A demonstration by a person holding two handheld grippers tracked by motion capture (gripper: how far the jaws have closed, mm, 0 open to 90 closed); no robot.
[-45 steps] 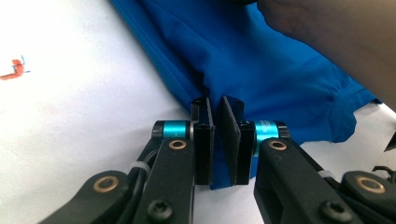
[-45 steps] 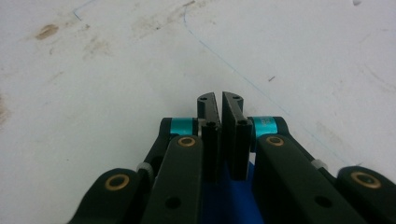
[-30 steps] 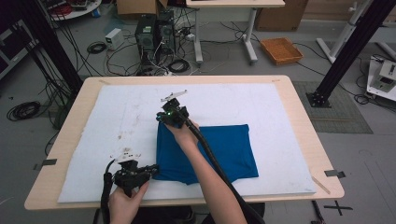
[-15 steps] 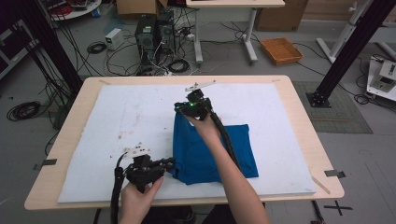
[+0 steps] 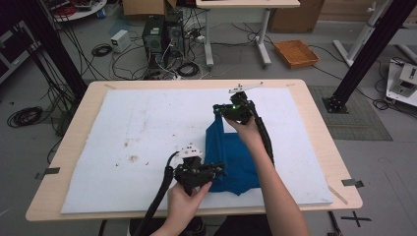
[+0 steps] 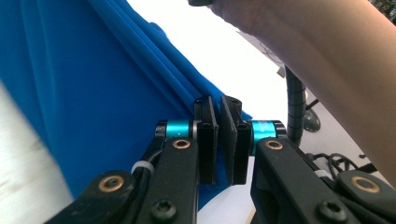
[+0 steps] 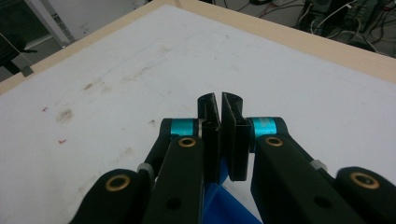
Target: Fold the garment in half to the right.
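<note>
A blue cloth [image 5: 232, 158] lies on the white mat [image 5: 142, 123], right of the middle, with its left edge lifted and drawn up in folds. My left gripper [image 5: 217, 170] is at the cloth's near left corner, shut on the blue cloth [image 6: 93, 93], which hangs from the left gripper [image 6: 219, 108] in pleats. My right gripper [image 5: 219, 111] holds the far left corner raised above the mat. In the right gripper view the right gripper [image 7: 219, 101] is shut, and the blue cloth [image 7: 229, 206] hangs below its jaws. The right forearm [image 6: 322, 56] crosses above the cloth.
The mat covers a wooden table [image 5: 314, 118] and has brown stains [image 5: 130, 158] on its left half. Beyond the far edge the floor holds a computer tower [image 5: 160, 37], cables and an orange tray [image 5: 296, 52]. Black frame posts [image 5: 366, 49] stand at the right.
Both hands have moved right and up, carrying the cloth's left edge with them. The cloth now looks narrower, its left side raised off the mat.
</note>
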